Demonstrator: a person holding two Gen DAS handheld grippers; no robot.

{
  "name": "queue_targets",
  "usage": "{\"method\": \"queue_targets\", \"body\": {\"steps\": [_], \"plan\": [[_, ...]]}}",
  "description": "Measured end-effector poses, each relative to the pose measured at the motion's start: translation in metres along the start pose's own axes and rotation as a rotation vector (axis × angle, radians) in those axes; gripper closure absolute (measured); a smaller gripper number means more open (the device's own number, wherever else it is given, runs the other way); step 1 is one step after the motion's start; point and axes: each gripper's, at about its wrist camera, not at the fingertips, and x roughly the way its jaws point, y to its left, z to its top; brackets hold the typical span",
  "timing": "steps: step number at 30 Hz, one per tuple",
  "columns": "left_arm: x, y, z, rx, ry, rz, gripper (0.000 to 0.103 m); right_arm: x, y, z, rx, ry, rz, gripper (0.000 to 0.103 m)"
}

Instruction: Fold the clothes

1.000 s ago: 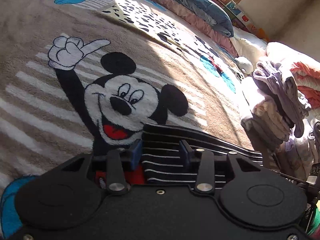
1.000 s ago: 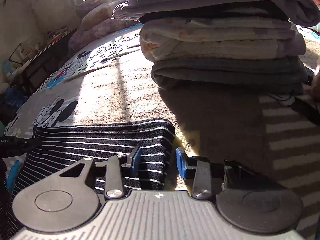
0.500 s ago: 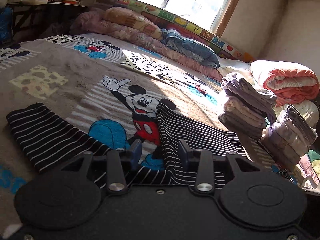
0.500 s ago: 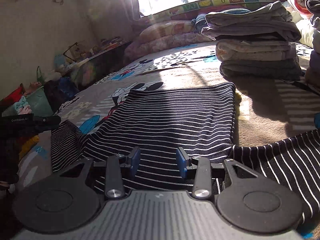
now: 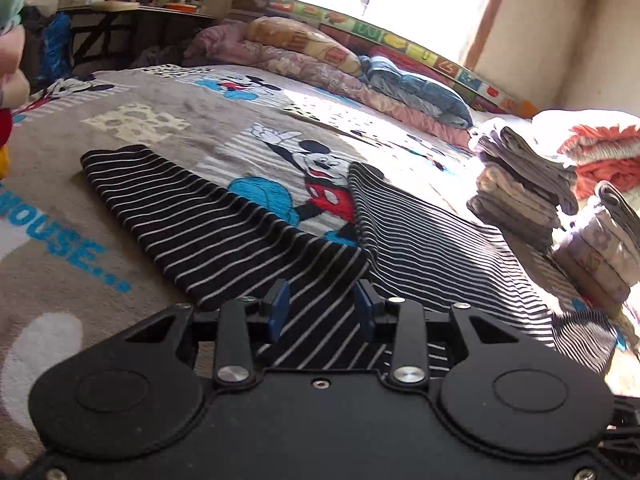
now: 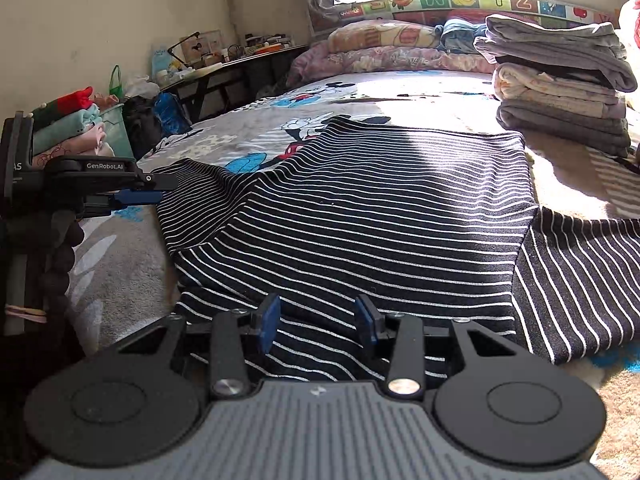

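A black shirt with thin white stripes (image 5: 432, 248) lies spread flat on a Mickey Mouse blanket (image 5: 168, 152). One sleeve (image 5: 180, 216) stretches out to the left. My left gripper (image 5: 321, 312) hovers open over the near edge where that sleeve joins the body. In the right wrist view the shirt body (image 6: 380, 208) fills the middle and the other sleeve (image 6: 580, 280) lies to the right. My right gripper (image 6: 318, 320) is open just above the shirt's near edge. The left gripper (image 6: 154, 197) shows side-on at the left, held by a gloved hand (image 6: 60, 240).
Folded clothes are stacked (image 5: 520, 184) beyond the shirt's far right corner, with a second stack (image 5: 600, 248) and an orange quilt (image 5: 600, 148) beside them. Pillows and quilts (image 5: 320, 60) line the window. A cluttered low table (image 6: 224, 64) and more folded clothes (image 6: 68, 124) stand off the bed's left side.
Both grippers have drawn back from the shirt's far edge to its near edge and risen, so the whole shirt now shows. Both stayed open.
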Motion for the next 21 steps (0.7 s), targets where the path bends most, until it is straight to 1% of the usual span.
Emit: {"method": "queue_targets", "body": {"steps": [1, 2, 3, 4, 6, 9, 12, 14, 17, 21], "plan": [[0.002, 0.018, 0.008, -0.081, -0.013, 0.022, 0.068, 0.002, 0.003, 0.004, -0.014, -0.002, 0.006, 0.064], [0.005, 0.037, 0.017, -0.163, -0.034, 0.060, 0.068, 0.004, 0.008, 0.010, -0.031, -0.006, 0.014, 0.066], [0.008, 0.054, 0.024, -0.224, -0.055, 0.094, 0.068, 0.009, 0.014, 0.016, -0.053, -0.010, 0.026, 0.073], [0.011, 0.068, 0.029, -0.275, -0.069, 0.115, 0.068, 0.015, 0.020, 0.024, -0.071, -0.015, 0.036, 0.076], [0.017, 0.093, 0.038, -0.371, -0.091, 0.144, 0.068, 0.032, 0.031, 0.040, -0.089, -0.023, 0.052, 0.078], [0.030, 0.124, 0.050, -0.479, -0.126, 0.155, 0.068, 0.062, 0.044, 0.062, -0.086, -0.026, 0.085, 0.079], [0.044, 0.148, 0.060, -0.544, -0.140, 0.144, 0.068, 0.099, 0.051, 0.081, -0.052, -0.010, 0.107, 0.079], [0.054, 0.159, 0.065, -0.566, -0.141, 0.124, 0.068, 0.120, 0.049, 0.088, 0.000, -0.003, 0.105, 0.079], [0.069, 0.165, 0.074, -0.561, -0.136, 0.079, 0.068, 0.145, 0.032, 0.088, 0.155, 0.001, 0.092, 0.079], [0.088, 0.168, 0.085, -0.530, -0.102, 0.025, 0.068, 0.159, 0.019, 0.079, 0.260, 0.009, 0.071, 0.079]]}}
